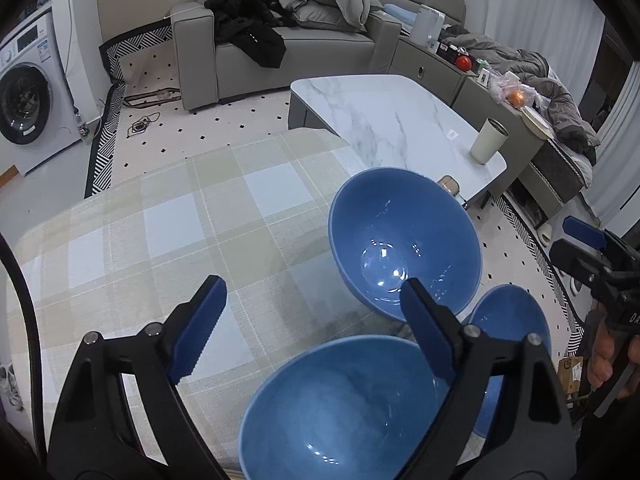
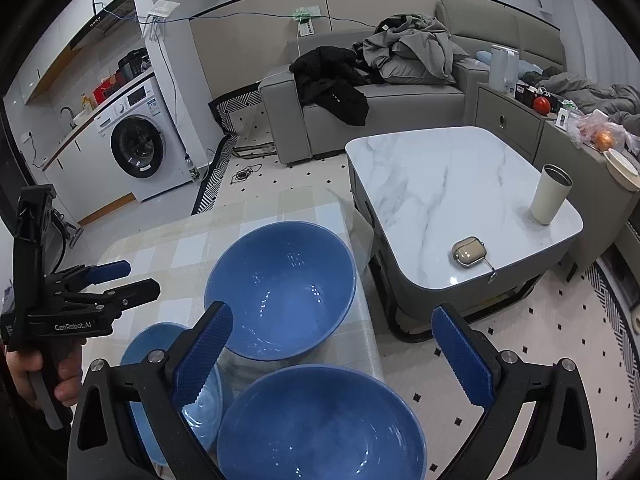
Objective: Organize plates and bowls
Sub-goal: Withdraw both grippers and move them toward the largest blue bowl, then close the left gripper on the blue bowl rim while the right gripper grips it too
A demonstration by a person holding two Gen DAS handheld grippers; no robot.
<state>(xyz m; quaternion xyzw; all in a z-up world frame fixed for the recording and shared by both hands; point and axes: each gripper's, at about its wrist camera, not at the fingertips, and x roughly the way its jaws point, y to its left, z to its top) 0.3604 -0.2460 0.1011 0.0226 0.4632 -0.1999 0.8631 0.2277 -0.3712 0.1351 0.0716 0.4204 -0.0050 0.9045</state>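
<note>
- While both grippers are held above the checked tablecloth (image 1: 168, 240), three blue bowls are seen on it, all upright and empty.
- Left gripper (image 1: 312, 322): jaws are held wide apart, nothing clamped. The near bowl (image 1: 340, 412) lies just below and between its fingers; the right finger crosses that bowl's rim in the picture, but contact cannot be told.
- The far bowl (image 1: 404, 244) is seen ahead of the left gripper's right fingertip; whether bowl and tip touch cannot be told.
- The small bowl (image 1: 516, 320) is placed to the right of the left gripper, partly hidden behind its right finger, close beside the other two.
- Right gripper (image 2: 332, 350): jaws are spread wide, nothing held. The near bowl (image 2: 320, 424) sits below and between its fingers; the far bowl (image 2: 280, 288) is ahead, with its near rim behind the left fingertip.
- The small bowl (image 2: 160, 344) is found left of the right gripper, mostly covered by its left finger (image 2: 204, 360).
- The left gripper (image 2: 120, 276) is seen from the right wrist view off to the left, gripped by a hand (image 2: 24, 372), jaws parted.
- A marble table (image 2: 440, 184) stands beyond and to the right of the bowls, carrying a cup (image 2: 550, 194) and a small case (image 2: 468, 252).
</note>
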